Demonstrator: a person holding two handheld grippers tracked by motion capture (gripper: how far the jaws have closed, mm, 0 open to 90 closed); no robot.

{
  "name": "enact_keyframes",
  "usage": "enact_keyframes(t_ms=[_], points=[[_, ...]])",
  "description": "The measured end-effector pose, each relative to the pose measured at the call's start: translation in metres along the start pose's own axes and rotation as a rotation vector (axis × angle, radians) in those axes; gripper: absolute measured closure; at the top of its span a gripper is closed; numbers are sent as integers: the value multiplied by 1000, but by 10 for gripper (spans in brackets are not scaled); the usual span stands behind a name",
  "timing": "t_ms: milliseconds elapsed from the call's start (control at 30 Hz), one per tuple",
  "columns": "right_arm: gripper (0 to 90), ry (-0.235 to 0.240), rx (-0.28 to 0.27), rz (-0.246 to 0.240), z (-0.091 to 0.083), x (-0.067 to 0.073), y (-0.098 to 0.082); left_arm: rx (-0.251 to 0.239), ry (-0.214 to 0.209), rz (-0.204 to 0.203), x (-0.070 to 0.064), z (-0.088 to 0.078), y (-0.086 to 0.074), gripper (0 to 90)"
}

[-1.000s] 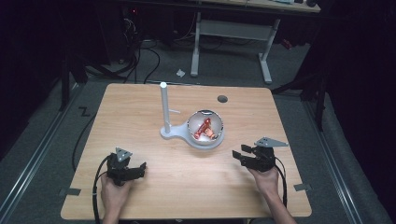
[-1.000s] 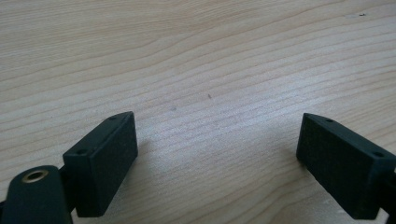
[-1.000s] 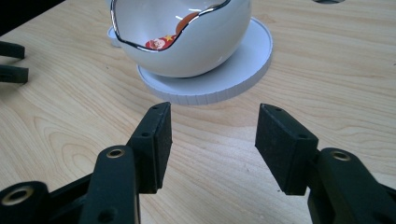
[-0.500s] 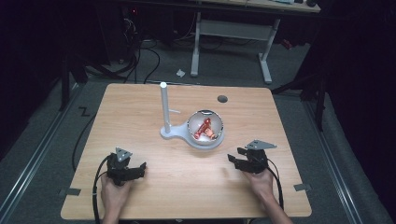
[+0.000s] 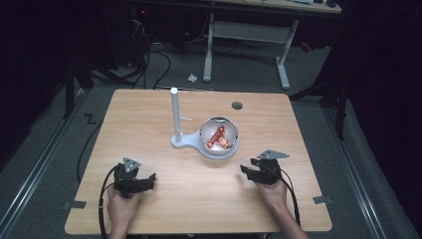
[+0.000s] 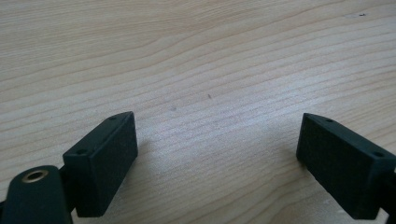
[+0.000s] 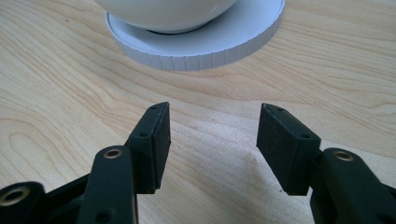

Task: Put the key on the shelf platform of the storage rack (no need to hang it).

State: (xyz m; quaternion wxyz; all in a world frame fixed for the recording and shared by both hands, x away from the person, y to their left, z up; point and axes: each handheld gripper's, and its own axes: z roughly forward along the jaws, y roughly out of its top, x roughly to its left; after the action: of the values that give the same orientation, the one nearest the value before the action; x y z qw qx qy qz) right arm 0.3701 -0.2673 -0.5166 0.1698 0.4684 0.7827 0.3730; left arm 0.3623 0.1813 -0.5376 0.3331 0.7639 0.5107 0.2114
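Both jaws spread, empty. Right gripper [image 5: 249, 172] near bowl [image 5: 219, 137] (left gripper [image 5: 142, 182] idle on counter [image 5: 149, 114]): risks knocking it off its stand [image 5: 175, 112].

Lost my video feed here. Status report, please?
Left gripper open, empty, low over bare wooden table. Right gripper open, empty, facing white bowl on its white stand. Red objects in bowl. Nothing between.

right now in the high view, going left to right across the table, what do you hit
left gripper → white upright post → white bowl with red pieces inside → right gripper, all on the wooden table
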Motion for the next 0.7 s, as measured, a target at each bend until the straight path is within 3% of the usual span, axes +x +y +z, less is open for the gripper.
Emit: enact_keyframes(t_ms=[133,500,700], points=[[449,-26,16,-28,4,0,-1,-1,0,-1,0,0,0,127],[421,-35,35,-8,12,-2,-5,0,0,0,0,0,0,127],[404,-46,28,-27,13,0,-6,0,0,-1,0,0,0,127]])
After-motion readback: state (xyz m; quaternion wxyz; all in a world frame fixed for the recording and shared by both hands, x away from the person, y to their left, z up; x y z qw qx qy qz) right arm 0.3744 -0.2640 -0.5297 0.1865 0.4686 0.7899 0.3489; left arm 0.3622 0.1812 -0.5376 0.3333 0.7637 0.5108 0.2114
